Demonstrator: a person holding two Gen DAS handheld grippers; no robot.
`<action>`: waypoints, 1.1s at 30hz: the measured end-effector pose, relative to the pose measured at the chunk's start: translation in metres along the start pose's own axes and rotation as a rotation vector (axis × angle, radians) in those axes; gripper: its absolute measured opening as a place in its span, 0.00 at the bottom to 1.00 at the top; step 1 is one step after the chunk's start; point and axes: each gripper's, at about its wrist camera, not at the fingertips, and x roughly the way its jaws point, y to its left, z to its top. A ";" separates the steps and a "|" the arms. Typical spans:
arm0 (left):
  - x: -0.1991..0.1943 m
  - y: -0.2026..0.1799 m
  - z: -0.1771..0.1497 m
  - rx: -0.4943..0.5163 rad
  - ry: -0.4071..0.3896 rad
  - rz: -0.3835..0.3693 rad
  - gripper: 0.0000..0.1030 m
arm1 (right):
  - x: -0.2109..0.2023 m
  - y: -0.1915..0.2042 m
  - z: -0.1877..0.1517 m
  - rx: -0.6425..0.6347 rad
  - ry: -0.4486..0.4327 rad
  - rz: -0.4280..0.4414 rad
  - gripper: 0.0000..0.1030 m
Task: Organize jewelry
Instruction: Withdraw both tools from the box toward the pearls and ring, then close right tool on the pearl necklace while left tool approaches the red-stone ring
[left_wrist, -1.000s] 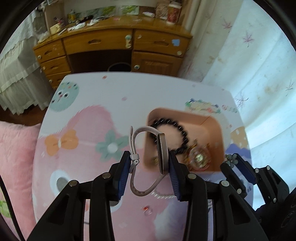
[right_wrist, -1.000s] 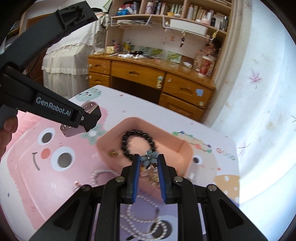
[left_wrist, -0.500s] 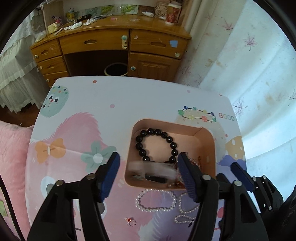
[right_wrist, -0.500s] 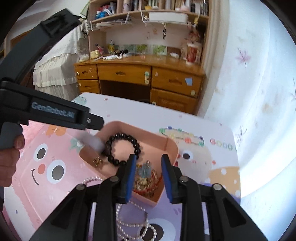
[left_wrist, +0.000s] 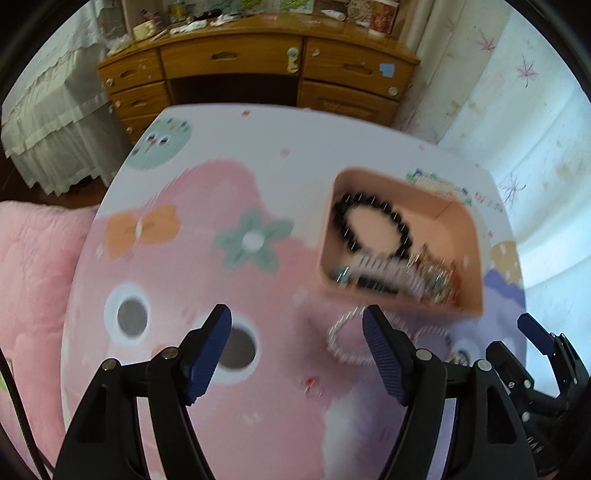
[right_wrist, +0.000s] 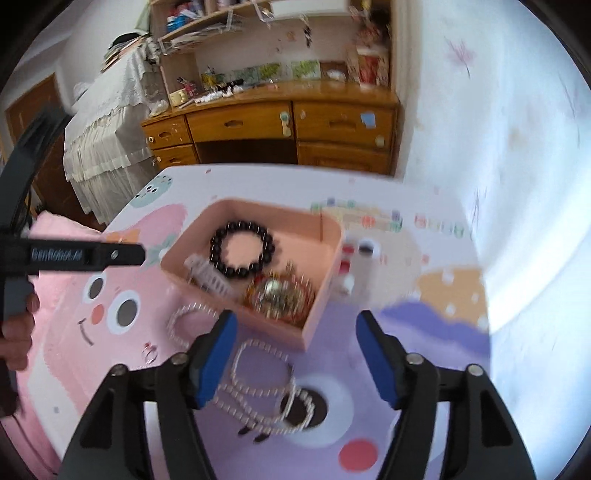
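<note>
So the pink tray (right_wrist: 325, 236) now has the grey-strapped watch (right_wrist: 207, 275) lying in it, right against the black bead bracelet (right_wrist: 242, 253), and the little blue flower piece looks like it went in too, somewhere in the gold and red jumble (right_wrist: 279, 295) at the near end, though it's too blurry to pick out. A second ago the left gripper (left_wrist: 295, 325) was pinching that watch above the tray and the right gripper (right_wrist: 293, 328) had the flower clamped; now both sets of tongs are spread wide with nothing between them. Two more pieces sorted, basically. What's left sits on the cartoon table (right_wrist: 424, 332) just outside the tray's near wall: a small pearl bracelet (right_wrist: 184, 314), the looped pearl necklace (right_wrist: 266, 387) right under the right tongs, and a tiny ring (right_wrist: 149, 352) a bit to the left. My guess is one of the pearl pieces goes next. Pose-wise, both grippers have pulled back from the tray and hang over the table tilted downward, the left one swung off toward the pink cartoon face, the right one roughly over the necklace. Both views are motion-smeared, so they're moving.
</note>
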 end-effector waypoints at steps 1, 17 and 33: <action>0.001 0.003 -0.007 -0.005 0.005 0.002 0.70 | 0.003 -0.002 -0.005 0.019 0.034 0.017 0.74; 0.031 0.003 -0.107 0.001 0.069 0.008 0.70 | 0.007 0.024 -0.097 0.035 0.194 -0.034 0.74; 0.033 -0.005 -0.105 0.030 -0.032 -0.014 0.64 | 0.021 0.035 -0.087 -0.113 0.103 -0.094 0.46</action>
